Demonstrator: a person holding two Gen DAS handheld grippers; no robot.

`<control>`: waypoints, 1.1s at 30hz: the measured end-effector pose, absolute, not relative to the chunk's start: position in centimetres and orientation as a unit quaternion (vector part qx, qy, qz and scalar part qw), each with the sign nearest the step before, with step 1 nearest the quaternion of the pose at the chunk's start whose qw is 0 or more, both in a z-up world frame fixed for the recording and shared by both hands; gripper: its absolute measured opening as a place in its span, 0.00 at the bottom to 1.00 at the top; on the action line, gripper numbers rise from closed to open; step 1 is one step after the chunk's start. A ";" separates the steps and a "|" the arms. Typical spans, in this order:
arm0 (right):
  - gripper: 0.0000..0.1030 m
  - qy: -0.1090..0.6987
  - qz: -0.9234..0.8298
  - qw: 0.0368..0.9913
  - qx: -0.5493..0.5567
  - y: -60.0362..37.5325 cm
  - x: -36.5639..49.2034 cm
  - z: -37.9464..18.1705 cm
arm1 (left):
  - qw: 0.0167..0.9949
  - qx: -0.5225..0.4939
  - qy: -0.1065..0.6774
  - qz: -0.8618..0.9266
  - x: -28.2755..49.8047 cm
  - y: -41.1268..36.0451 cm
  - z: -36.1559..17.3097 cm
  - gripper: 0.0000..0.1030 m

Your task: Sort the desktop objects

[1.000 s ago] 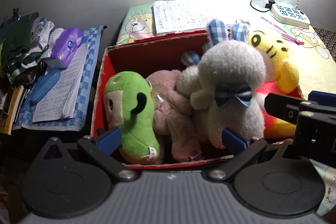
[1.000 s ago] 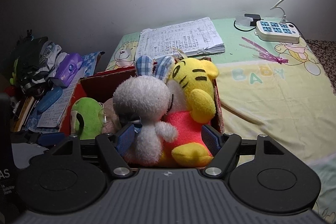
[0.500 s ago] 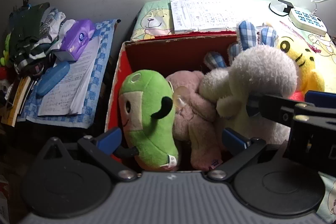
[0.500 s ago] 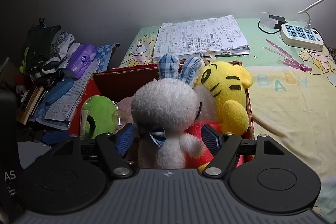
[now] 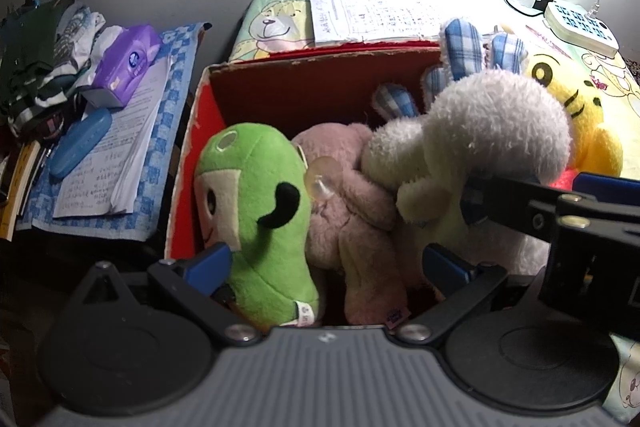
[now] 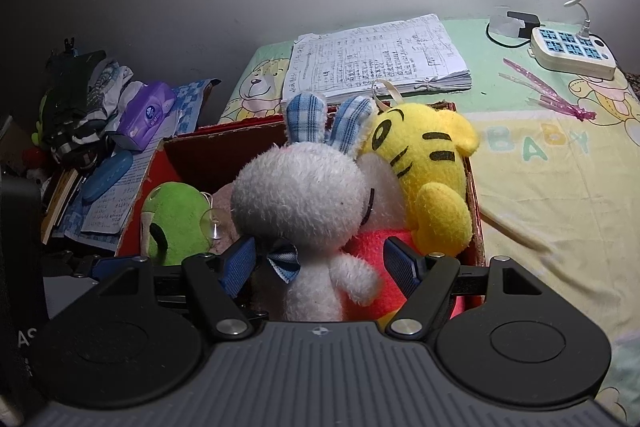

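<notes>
Hand-held gripper [image 6: 320, 265] astride fluffy white rabbit [image 6: 304, 203]

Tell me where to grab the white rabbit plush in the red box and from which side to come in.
Grip the white rabbit across its narrow body, just below the bow tie. Come from the near side, above the red box wall, where the right gripper already straddles it, fingers open. The head is too wide, and the yellow tiger crowds its far side.

Red box [image 5: 192, 163] packed with plush toys [image 6: 304, 195]
</notes>
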State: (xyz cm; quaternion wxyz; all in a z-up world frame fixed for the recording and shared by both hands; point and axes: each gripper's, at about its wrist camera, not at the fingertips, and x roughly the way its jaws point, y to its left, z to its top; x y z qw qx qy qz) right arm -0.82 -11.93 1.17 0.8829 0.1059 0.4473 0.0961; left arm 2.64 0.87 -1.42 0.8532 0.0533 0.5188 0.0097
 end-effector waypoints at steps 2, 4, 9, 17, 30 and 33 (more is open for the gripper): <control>0.71 0.448 0.096 0.882 0.107 -11.9 -0.8 1.1 | 0.857 0.056 0.512 0.011 2.6 0.8 -1.4 0.99; 0.71 0.449 0.097 0.882 0.108 -11.9 -0.8 1.1 | 0.857 0.055 0.512 0.010 2.6 0.8 -1.4 0.99; 0.71 0.448 0.097 0.883 0.107 -11.9 -0.8 1.1 | 0.857 0.053 0.513 0.010 2.7 0.9 -1.4 0.99; 0.71 0.447 0.097 0.883 0.107 -11.9 -0.9 1.2 | 0.857 0.051 0.512 0.009 2.7 0.9 -1.4 0.99; 0.71 0.441 0.095 0.885 0.113 -12.1 -1.3 1.1 | 0.860 0.057 0.507 0.008 2.6 0.8 -1.4 0.99; 0.71 0.441 0.096 0.885 0.113 -12.1 -1.2 1.1 | 0.863 0.055 0.501 0.005 2.6 0.9 -1.3 0.99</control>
